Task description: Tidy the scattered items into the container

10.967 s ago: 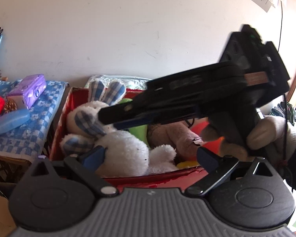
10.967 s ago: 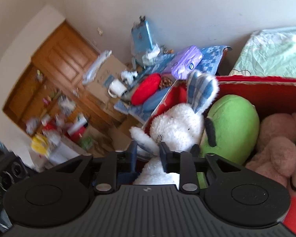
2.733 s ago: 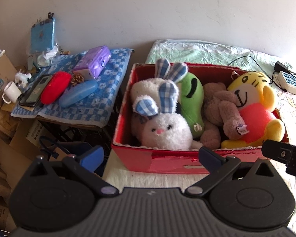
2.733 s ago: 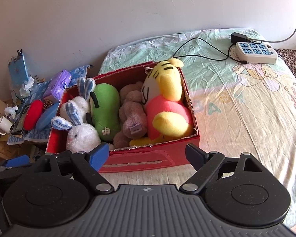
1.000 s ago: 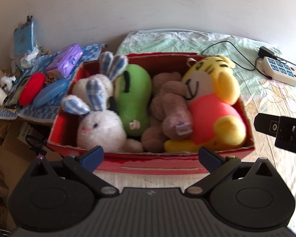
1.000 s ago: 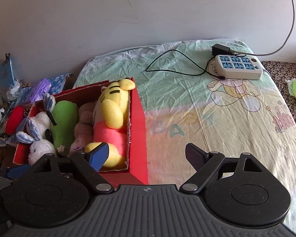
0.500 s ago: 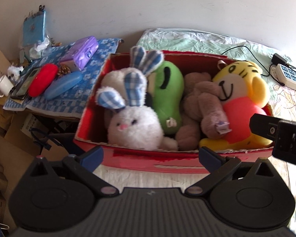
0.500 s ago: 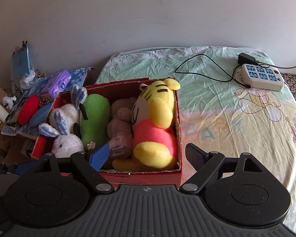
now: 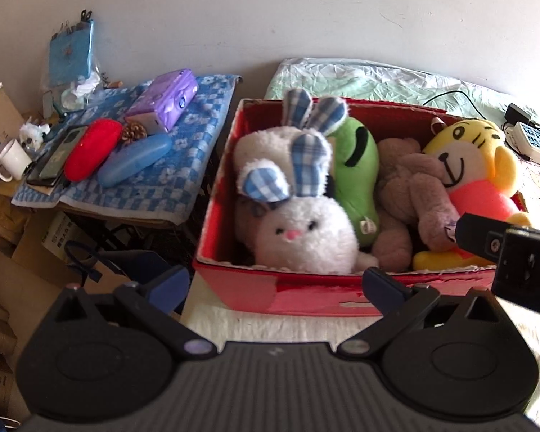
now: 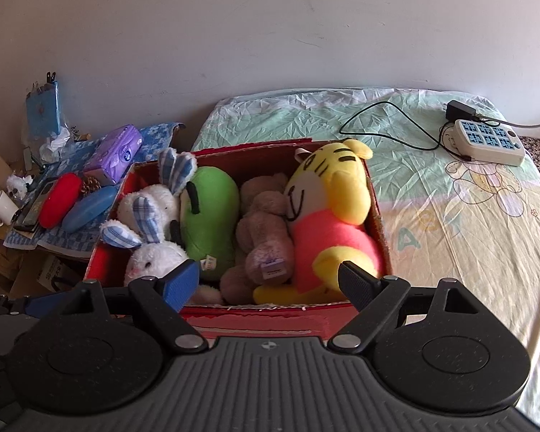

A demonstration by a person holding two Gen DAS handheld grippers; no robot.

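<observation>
A red box (image 9: 298, 291) (image 10: 255, 318) sits on the bed and holds several plush toys: a white rabbit with blue checked ears (image 9: 302, 230) (image 10: 151, 212), a green toy (image 9: 354, 180) (image 10: 208, 216), a brown bear (image 9: 410, 194) (image 10: 262, 226) and a yellow tiger in pink (image 9: 468, 169) (image 10: 327, 212). My left gripper (image 9: 275, 282) is open and empty, just in front of the box's near wall. My right gripper (image 10: 268, 280) is open and empty over the box's near edge; its body shows at the right in the left wrist view (image 9: 514, 252).
A side table with a blue checked cloth (image 9: 151, 176) left of the box carries a purple tissue pack (image 9: 165, 99), a red case (image 9: 91, 147), a blue case (image 9: 135, 158), a phone and a white mug (image 9: 12, 160). A power strip (image 10: 484, 140) with cable lies on the bed's far right. Cardboard boxes stand below the table.
Both grippers stay open and empty. The left view has swung slightly left and nearer the box. The right view has swung left, so the box is now centred.
</observation>
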